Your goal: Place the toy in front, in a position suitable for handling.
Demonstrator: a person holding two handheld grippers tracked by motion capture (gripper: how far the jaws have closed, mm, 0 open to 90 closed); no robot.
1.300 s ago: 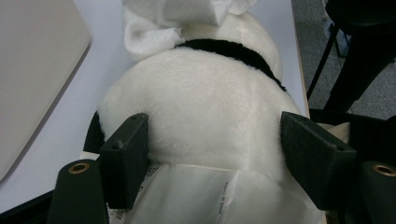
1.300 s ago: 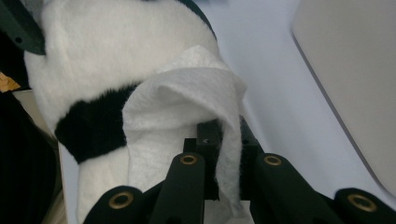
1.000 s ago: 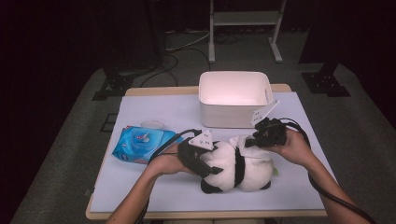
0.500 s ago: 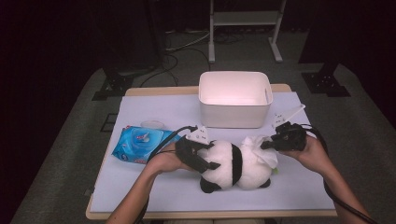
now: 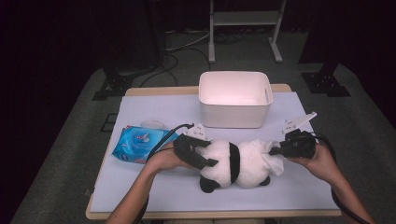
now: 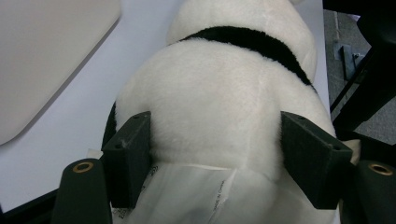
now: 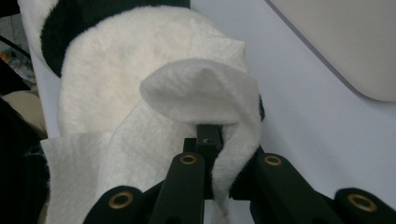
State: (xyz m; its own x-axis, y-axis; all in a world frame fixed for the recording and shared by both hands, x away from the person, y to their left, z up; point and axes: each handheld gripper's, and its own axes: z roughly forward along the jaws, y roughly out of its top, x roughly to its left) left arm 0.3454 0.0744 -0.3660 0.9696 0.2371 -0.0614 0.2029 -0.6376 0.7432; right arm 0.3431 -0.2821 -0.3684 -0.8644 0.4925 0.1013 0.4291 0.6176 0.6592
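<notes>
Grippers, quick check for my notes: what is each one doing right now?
Left gripper: closed on the plush panda.
Right gripper: shut on a white wipe against the panda.

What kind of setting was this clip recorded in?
Probably a lab or studio recording set, not a home: a table under a pale sheet stands on grey carpet amid dark surroundings, with black stand feet and loose cables on the floor behind it.

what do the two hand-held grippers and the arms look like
Both are black. The left hand-held gripper has blocky black jaws with brass-ringed holes near their base, a grey three-cornered plate on top and a black cable looping off. The right hand-held gripper has the same plate and cable. The forearms are bare, no sleeves or gloves.
</notes>
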